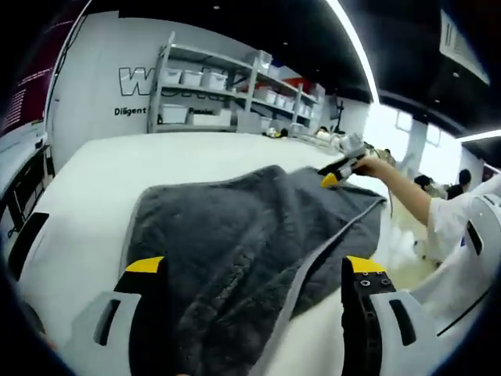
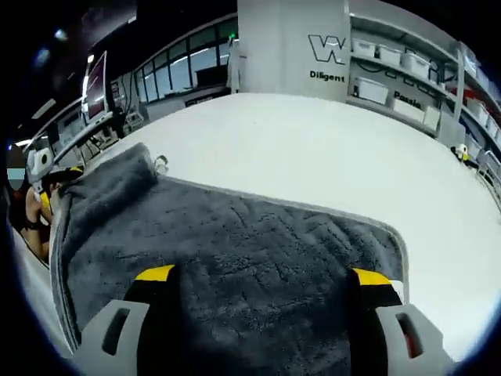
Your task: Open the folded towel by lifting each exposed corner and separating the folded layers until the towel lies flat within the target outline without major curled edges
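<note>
A dark grey towel lies spread on the white table, with a lighter hem running along its right side. In the left gripper view my left gripper hangs low over the towel's near end, jaws wide apart and open. A hand holds my right gripper at the towel's far right corner. In the right gripper view the towel runs away to the left, and my right gripper stands open above it. The left gripper shows at the towel's far left end, which bulges up there.
Metal shelves with white bins stand behind the table, also seen as shelves at the upper right. A person's white sleeve is beside the table's right edge. Bare white table stretches beyond the towel.
</note>
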Tool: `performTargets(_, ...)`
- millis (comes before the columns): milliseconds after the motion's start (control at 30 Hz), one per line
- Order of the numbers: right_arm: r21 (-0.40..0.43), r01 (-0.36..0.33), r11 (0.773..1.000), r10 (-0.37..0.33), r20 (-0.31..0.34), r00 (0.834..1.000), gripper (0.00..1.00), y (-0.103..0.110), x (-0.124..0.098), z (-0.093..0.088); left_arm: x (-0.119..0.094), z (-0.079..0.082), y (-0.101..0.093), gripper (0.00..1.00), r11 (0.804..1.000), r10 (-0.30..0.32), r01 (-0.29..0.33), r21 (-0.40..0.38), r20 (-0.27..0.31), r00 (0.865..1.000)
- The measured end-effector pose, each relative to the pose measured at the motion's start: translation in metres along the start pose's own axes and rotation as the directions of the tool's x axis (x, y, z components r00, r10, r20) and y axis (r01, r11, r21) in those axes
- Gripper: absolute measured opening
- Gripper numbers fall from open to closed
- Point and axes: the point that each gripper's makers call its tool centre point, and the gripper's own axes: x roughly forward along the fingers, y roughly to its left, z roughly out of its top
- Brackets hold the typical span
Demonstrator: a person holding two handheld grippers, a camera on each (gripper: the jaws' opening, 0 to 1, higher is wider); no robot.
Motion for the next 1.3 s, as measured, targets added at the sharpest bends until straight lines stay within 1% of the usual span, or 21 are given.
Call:
performTargets(100, 0.02, 0.006, 1.0, -0.006, 0.006, 1.0, 0.91, -0.015, 0.0, 0.001, 0.0, -0.001, -0.001, 0.9, 1.0, -0.007, 0.007, -0.006, 0.001, 1.0)
performTargets(200, 0.045, 0.035, 0.998, -0.034, -0.013, 0.999, 0.91, -0.039, 0.0, 0.0, 0.0, -0.001, -0.001, 0.9, 1.0, 0.002, -0.002, -0.005, -0.003, 1.0)
performTargets(333, 0.066, 0.059, 0.996, -0.058, -0.022, 0.998, 0.92, -0.064, 0.003, 0.001, -0.001, -0.001, -0.001, 0.9, 1.0, 0.01, -0.01, -0.008, -0.002, 1.0)
performTargets(367, 0.069, 0.063, 0.996, -0.061, -0.022, 0.998, 0.92, -0.068, 0.004, 0.001, -0.001, -0.001, -0.002, 0.9, 1.0, 0.012, -0.012, -0.008, -0.003, 1.0)
performTargets(400, 0.075, 0.071, 0.995, -0.069, -0.019, 0.997, 0.93, -0.077, 0.006, 0.003, -0.001, -0.002, -0.002, 0.9, 1.0, 0.013, -0.013, -0.008, -0.006, 1.0)
performTargets(533, 0.102, 0.099, 0.99, -0.1, 0.003, 0.995, 0.94, -0.098, 0.01, 0.006, 0.0, -0.004, -0.006, 0.9, 1.0, 0.013, -0.014, -0.01, -0.016, 1.0)
performTargets(600, 0.107, 0.104, 0.989, -0.106, 0.014, 0.994, 0.94, -0.104, 0.011, 0.007, 0.0, -0.005, -0.008, 0.9, 1.0, 0.014, -0.015, -0.01, -0.021, 1.0)
performTargets(733, 0.093, 0.106, 0.99, -0.109, 0.025, 0.994, 0.95, -0.101, 0.007, 0.007, 0.0, -0.005, -0.01, 0.9, 1.0, 0.014, -0.015, -0.009, -0.025, 1.0)
performTargets(800, 0.044, 0.142, 0.989, -0.143, 0.026, 0.989, 1.0, -0.103, -0.004, 0.008, 0.0, -0.005, -0.011, 0.9, 1.0, 0.013, -0.013, -0.01, -0.024, 1.0)
performTargets(833, 0.028, 0.144, 0.989, -0.144, 0.029, 0.989, 0.99, -0.101, -0.009, 0.008, 0.0, -0.004, -0.012, 0.9, 1.0, 0.011, -0.012, -0.009, -0.023, 1.0)
performTargets(867, 0.015, 0.147, 0.989, -0.148, 0.057, 0.987, 0.99, -0.099, -0.019, 0.013, 0.0, -0.004, -0.013, 0.9, 1.0, 0.008, -0.009, -0.008, -0.023, 1.0)
performTargets(900, 0.018, 0.135, 0.991, -0.136, 0.092, 0.986, 0.99, -0.094, -0.029, 0.02, 0.0, -0.004, -0.014, 0.9, 1.0, 0.005, -0.005, -0.006, -0.022, 1.0)
performTargets(933, 0.016, 0.105, 0.994, -0.106, 0.152, 0.983, 0.99, -0.083, -0.045, 0.03, 0.0, -0.003, -0.015, 0.9, 1.0, 0.0, 0.0, -0.003, -0.023, 1.0)
performTargets(967, 0.014, 0.093, 0.996, -0.094, 0.179, 0.979, 0.99, -0.077, -0.054, 0.034, -0.001, -0.003, -0.016, 0.9, 1.0, -0.004, 0.004, -0.002, -0.023, 1.0)
performTargets(1000, 0.003, 0.085, 0.996, -0.083, 0.22, 0.972, 0.99, -0.077, -0.071, 0.041, -0.001, -0.003, -0.016, 0.9, 1.0, -0.007, 0.007, -0.001, -0.023, 1.0)
performTargets(1067, -0.026, 0.086, 0.996, -0.075, 0.271, 0.96, 0.99, -0.07, -0.096, 0.047, -0.001, -0.003, -0.017, 0.9, 1.0, -0.009, 0.009, 0.001, -0.023, 1.0)
performTargets(1100, -0.041, 0.091, 0.995, -0.075, 0.292, 0.954, 0.99, -0.066, -0.108, 0.049, -0.001, -0.003, -0.017, 0.9, 1.0, -0.01, 0.01, 0.002, -0.023, 1.0)
performTargets(1133, -0.047, 0.09, 0.995, -0.072, 0.301, 0.951, 0.99, -0.062, -0.118, 0.047, 0.0, -0.002, -0.018, 0.9, 1.0, -0.011, 0.011, 0.005, -0.022, 1.0)
performTargets(1200, -0.071, 0.086, 0.994, -0.059, 0.318, 0.946, 0.99, -0.051, -0.132, 0.045, 0.0, -0.002, -0.019, 0.9, 1.0, -0.014, 0.014, 0.008, -0.022, 1.0)
performTargets(1267, -0.095, 0.081, 0.992, -0.047, 0.325, 0.944, 0.99, -0.037, -0.147, 0.039, 0.001, 0.0, -0.022, 0.9, 1.0, -0.02, 0.02, 0.017, -0.021, 1.0)
performTargets(1300, -0.112, 0.088, 0.99, -0.046, 0.336, 0.941, 0.99, -0.029, -0.156, 0.035, 0.001, 0.0, -0.024, 0.9, 0.999, -0.024, 0.024, 0.022, -0.022, 0.999)
